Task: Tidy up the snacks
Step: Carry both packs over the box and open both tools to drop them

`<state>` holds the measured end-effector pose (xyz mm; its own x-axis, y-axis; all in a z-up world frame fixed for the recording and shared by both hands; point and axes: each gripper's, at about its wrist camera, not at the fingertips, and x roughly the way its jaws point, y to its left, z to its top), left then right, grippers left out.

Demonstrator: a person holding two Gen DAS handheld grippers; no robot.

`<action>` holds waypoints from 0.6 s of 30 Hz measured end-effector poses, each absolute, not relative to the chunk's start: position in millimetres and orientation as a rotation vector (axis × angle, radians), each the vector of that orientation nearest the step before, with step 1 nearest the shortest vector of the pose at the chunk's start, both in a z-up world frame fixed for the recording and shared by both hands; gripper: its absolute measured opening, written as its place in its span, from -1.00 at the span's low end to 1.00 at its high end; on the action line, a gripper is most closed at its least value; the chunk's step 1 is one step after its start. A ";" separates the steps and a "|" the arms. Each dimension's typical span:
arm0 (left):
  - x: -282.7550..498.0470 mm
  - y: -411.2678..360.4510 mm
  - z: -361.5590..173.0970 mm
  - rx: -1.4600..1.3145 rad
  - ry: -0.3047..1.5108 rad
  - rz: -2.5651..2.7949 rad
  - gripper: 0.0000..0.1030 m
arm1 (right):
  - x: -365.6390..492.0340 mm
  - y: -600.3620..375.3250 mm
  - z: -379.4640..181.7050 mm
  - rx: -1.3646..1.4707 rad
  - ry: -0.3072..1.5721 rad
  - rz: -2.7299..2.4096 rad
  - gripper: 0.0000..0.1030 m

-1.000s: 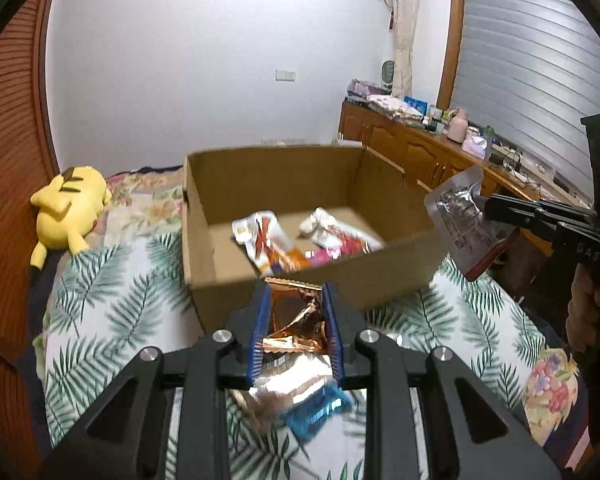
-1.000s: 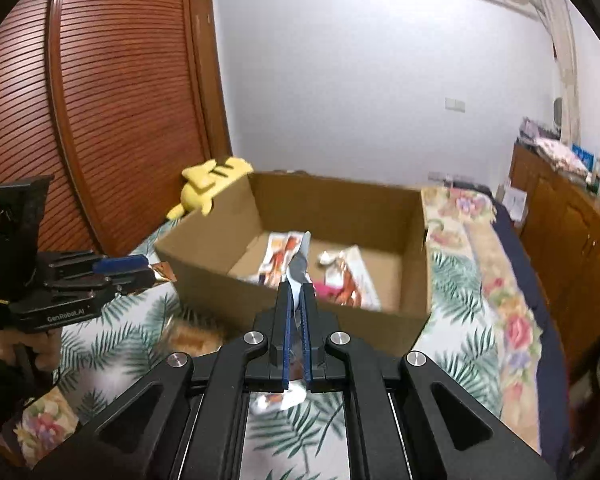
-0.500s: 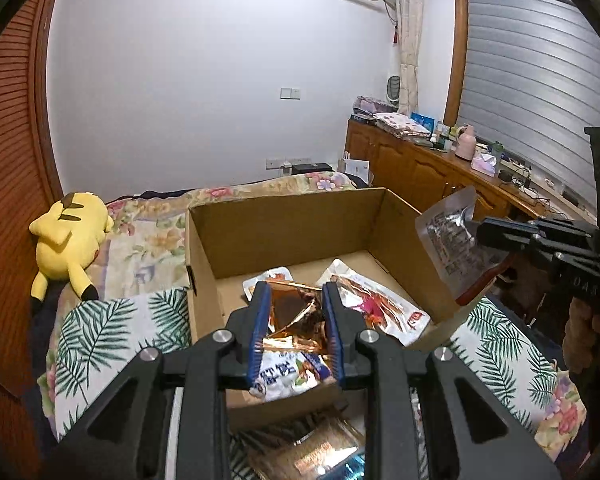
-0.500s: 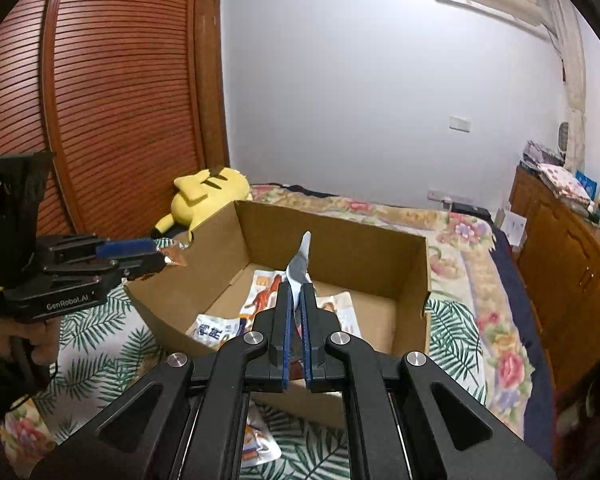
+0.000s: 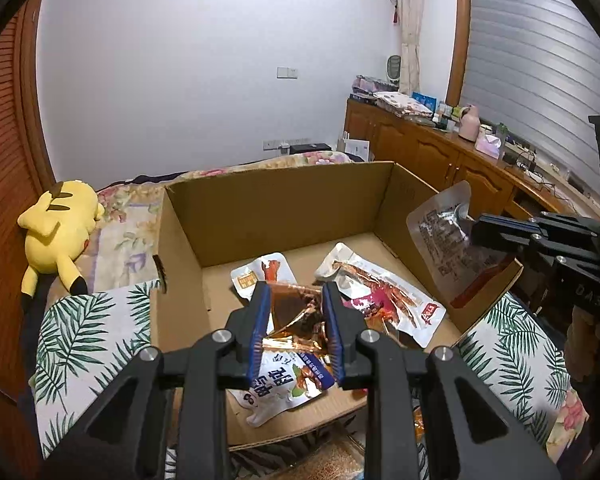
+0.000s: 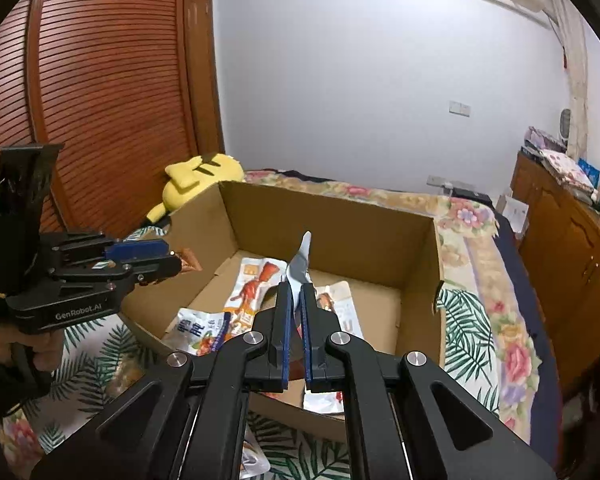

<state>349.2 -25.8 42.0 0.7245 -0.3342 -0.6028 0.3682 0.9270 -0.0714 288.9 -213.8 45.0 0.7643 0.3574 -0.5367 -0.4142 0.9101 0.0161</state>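
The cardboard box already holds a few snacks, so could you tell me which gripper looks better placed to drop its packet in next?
Probably left: the left gripper holds its orange packet over the cardboard box floor, while the right gripper's silver packet hangs at the side wall.

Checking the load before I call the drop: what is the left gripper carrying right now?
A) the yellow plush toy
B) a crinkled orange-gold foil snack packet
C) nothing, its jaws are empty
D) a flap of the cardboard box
B: in the left wrist view the left gripper is shut on the orange-gold foil packet, held over the open cardboard box.
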 end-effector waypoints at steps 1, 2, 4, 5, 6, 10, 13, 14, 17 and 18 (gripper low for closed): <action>348.8 -25.5 41.9 0.057 0.655 -0.387 -0.52 | 289.0 -214.4 43.2 -0.104 0.563 0.414 -0.96; 348.6 -25.8 41.6 0.062 0.656 -0.385 -0.52 | 289.8 -215.4 41.0 -0.098 0.568 0.410 -0.96; 349.2 -24.9 41.5 0.065 0.657 -0.378 -0.48 | 292.3 -216.8 36.2 -0.089 0.579 0.405 -0.96; 349.2 -24.1 41.4 0.065 0.658 -0.373 -0.47 | 293.1 -216.6 34.2 -0.089 0.582 0.402 -0.96; 348.8 -22.8 41.8 0.062 0.657 -0.371 -0.45 | 293.9 -215.9 31.7 -0.091 0.587 0.398 -0.96; 344.9 -19.5 44.9 0.060 0.651 -0.371 -0.39 | 297.1 -214.4 24.7 -0.090 0.604 0.393 -0.95; 343.7 -17.9 46.4 0.064 0.651 -0.367 -0.37 | 297.4 -213.3 20.5 -0.090 0.612 0.390 -0.95; 343.2 -17.5 46.7 0.064 0.652 -0.367 -0.36 | 297.5 -213.6 19.6 -0.089 0.615 0.389 -0.95; 342.5 -16.4 46.9 0.062 0.652 -0.367 -0.27 | 298.7 -214.0 17.4 -0.081 0.622 0.388 -0.95; 342.2 -16.1 46.8 0.062 0.655 -0.367 -0.25 | 299.1 -214.1 16.7 -0.080 0.624 0.386 -0.95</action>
<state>342.2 -16.1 46.8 0.7314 -0.3142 -0.6052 0.3528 0.9339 -0.0586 299.1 -214.1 16.7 0.7428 0.3283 -0.5835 -0.3762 0.9256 0.0418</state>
